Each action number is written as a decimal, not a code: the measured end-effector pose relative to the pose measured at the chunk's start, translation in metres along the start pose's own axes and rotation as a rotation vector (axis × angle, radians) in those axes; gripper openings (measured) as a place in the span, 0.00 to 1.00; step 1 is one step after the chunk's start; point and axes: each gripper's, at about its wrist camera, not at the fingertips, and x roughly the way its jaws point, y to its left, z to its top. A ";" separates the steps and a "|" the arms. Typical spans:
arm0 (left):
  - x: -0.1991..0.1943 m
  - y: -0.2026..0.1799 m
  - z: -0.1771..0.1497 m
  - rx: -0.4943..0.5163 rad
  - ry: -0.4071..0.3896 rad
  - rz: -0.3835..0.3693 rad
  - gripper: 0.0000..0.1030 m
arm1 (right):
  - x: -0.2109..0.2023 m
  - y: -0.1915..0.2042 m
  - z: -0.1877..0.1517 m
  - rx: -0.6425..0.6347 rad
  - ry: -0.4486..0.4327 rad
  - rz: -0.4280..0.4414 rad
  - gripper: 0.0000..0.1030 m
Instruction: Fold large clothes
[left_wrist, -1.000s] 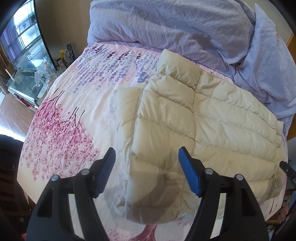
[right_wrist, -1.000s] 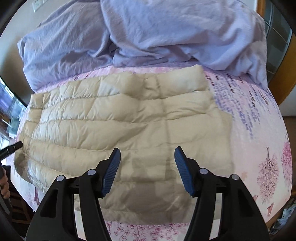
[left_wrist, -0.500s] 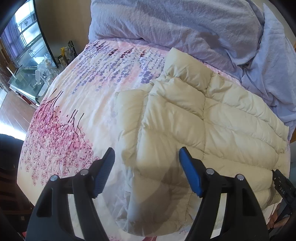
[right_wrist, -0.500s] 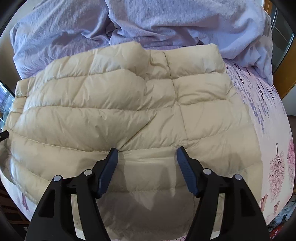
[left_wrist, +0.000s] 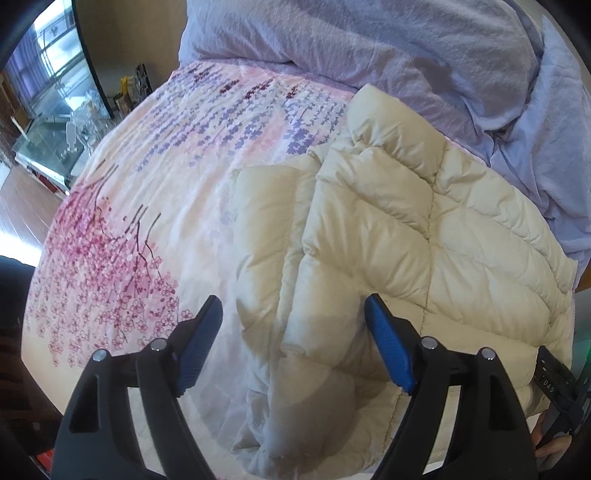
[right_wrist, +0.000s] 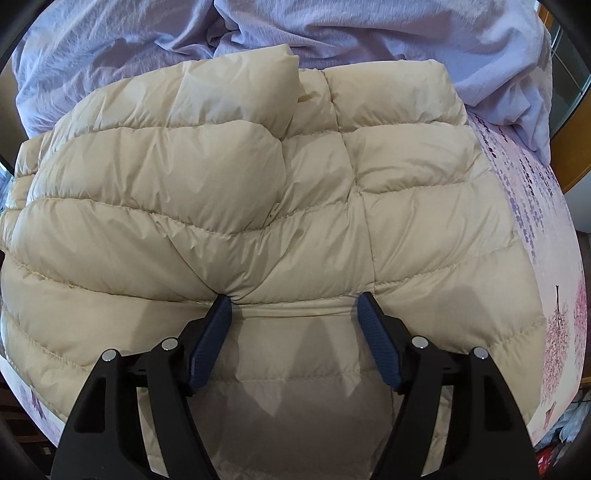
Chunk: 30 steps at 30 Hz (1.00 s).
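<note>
A cream quilted puffer jacket (left_wrist: 388, 229) lies flat on the flowered bed sheet (left_wrist: 155, 192), its collar toward the far pillows. My left gripper (left_wrist: 295, 325) hovers over the jacket's near left edge. Its jaws are opening, with a puffy fold of the jacket below and between the blue pads (left_wrist: 388, 347), untouched. In the right wrist view the jacket (right_wrist: 229, 177) fills the frame. My right gripper (right_wrist: 293, 302) points down into it, jaws opening. Its fingertips (right_wrist: 221, 306) dent the fabric, and a flat band of jacket lies between them without being pinched.
A rumpled lavender duvet (left_wrist: 369, 48) is heaped at the head of the bed, right behind the jacket. A glass cabinet (left_wrist: 48, 122) stands beyond the bed's left side. A hand (left_wrist: 550, 446) with the other gripper's body shows at the lower right of the left wrist view.
Both grippers have sunk toward the jacket, the right one until its fingertips press into the fabric. Both pairs of jaws stand a little wider than before.
</note>
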 end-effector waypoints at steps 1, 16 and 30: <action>0.002 0.001 0.000 -0.006 0.005 -0.003 0.78 | 0.000 0.000 0.000 0.000 0.000 0.001 0.70; 0.021 0.002 -0.006 -0.027 0.037 -0.016 0.79 | 0.000 -0.001 0.003 -0.004 0.010 0.007 0.70; 0.024 -0.006 -0.014 -0.079 0.027 -0.133 0.29 | 0.000 -0.004 0.005 -0.011 0.013 0.008 0.71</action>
